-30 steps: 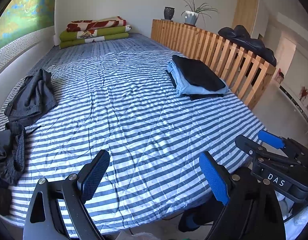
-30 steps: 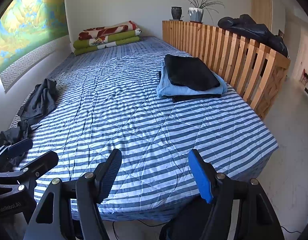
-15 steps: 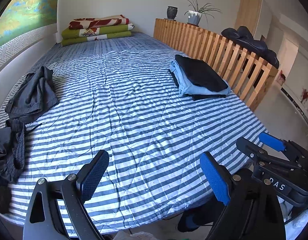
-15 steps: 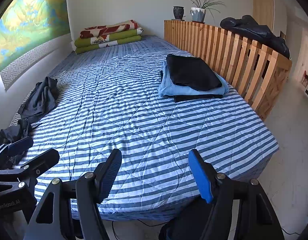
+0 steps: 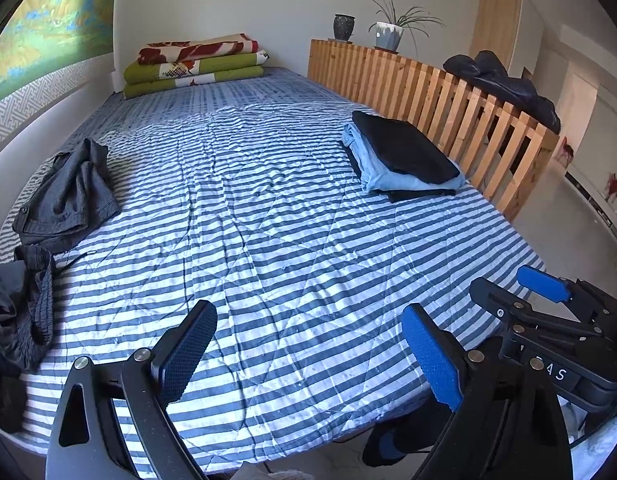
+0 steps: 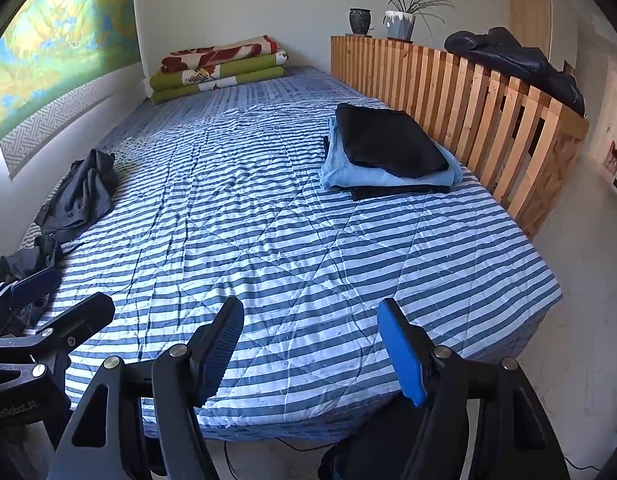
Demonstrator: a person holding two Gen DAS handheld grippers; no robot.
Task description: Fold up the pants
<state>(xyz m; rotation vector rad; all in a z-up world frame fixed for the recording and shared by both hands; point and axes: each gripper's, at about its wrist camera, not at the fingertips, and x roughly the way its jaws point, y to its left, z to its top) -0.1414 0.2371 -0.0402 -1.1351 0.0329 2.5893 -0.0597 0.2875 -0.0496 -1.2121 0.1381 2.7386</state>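
Note:
Dark grey crumpled pants [image 5: 68, 196] [image 6: 82, 196] lie at the left side of the striped bed [image 5: 292, 240] [image 6: 292, 240]. A second dark crumpled garment [image 5: 22, 312] [image 6: 22, 264] lies nearer, at the bed's left edge. A stack of folded clothes [image 5: 400, 156] [image 6: 388, 152], black on light blue on black, sits at the right by the wooden rail. My left gripper [image 5: 308, 350] is open and holds nothing, hovering over the bed's front edge. My right gripper [image 6: 312, 346] is open too, beside it, with nothing between its fingers.
A slatted wooden rail [image 5: 440, 100] [image 6: 468, 100] runs along the bed's right side, with a dark jacket [image 5: 504, 84] over it and two pots [image 6: 400, 24] on top. Folded green and red blankets [image 5: 196, 64] lie at the far end. A wall borders the left.
Both views have shifted slightly, as if the grippers drew back or tilted up a little. Both grippers stay open; the clothes have not moved.

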